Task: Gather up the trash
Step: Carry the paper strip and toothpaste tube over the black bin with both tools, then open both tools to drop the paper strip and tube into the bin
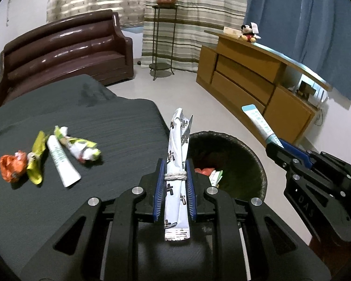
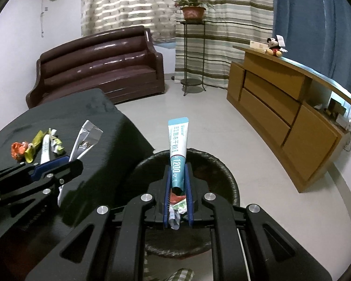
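— Two pieces of trash are seen in the left wrist view: a white printed wrapper (image 1: 176, 164), rolled and tied with a band, is pinched between the pads of the left hand-held gripper (image 1: 174, 180), just beside the rim of the dark bin (image 1: 252, 154). What is left on the dark surface (image 1: 119, 121)?

— Four pieces are left there: an orange crumpled wrapper (image 1: 11, 167), a yellow-green wrapper (image 1: 37, 159), a white tube (image 1: 62, 161) and a tied green-and-white wrapper (image 1: 79, 147). How is the right wrist view read?

— A teal and white tube (image 2: 177, 154) is clamped near its lower end by the right hand-held gripper (image 2: 177, 187), pressed together on it, directly above the bin, where some trash already lies

— How would such things be expected to handle?

— All are judged light. The wrappers are soft and crushable, so a hold at the tied middle is advised. The tubes are likely slippery and partly flattened; the flat crimped end or mid-body would be best taken, so that nothing is squeezed out
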Available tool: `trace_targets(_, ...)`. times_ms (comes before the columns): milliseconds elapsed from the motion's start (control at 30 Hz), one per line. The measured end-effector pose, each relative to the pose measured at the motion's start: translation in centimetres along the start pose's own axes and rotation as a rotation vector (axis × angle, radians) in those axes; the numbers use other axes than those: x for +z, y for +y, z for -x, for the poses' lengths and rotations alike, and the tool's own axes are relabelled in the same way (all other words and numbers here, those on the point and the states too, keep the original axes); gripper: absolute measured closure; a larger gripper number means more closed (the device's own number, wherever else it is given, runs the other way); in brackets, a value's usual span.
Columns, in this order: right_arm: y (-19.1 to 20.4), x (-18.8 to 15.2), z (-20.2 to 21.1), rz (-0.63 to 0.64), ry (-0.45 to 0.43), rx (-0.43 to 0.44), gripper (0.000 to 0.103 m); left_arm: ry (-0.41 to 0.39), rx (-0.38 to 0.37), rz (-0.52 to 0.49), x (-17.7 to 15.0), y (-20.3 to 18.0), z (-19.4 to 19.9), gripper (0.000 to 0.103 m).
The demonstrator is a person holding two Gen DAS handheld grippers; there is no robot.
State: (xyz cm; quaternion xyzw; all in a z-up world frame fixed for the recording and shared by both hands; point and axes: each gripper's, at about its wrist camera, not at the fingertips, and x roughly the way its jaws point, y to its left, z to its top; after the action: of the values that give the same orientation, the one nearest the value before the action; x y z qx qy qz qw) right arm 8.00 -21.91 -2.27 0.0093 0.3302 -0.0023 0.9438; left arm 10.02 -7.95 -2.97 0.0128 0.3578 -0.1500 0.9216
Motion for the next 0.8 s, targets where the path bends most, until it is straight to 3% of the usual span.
trace_targets(533, -2.6, -0.5, -2.7, -0.062, 0.029, -0.024, 0.091, 0.069, 0.002, -0.045, 1.5, -2.3, -3.9, 0.085)
trace_targets(567, -2.6, -0.6, -3.0, -0.063, 0.035, -0.023, 0.091, 0.072, 0.004, -0.044, 1.5, -2.3, -4.0, 0.084)
trace_targets(700, -3.0, -0.7, -3.4, -0.065, 0.043, -0.042, 0.085, 0.088, 0.010, -0.036, 1.5, -2.3, -4.2, 0.062)
trace_targets(800, -3.1, -0.8, -3.3, -0.077, 0.045, -0.045, 0.080, 0.085, 0.017, -0.024, 1.6, -2.1, -4.1, 0.057)
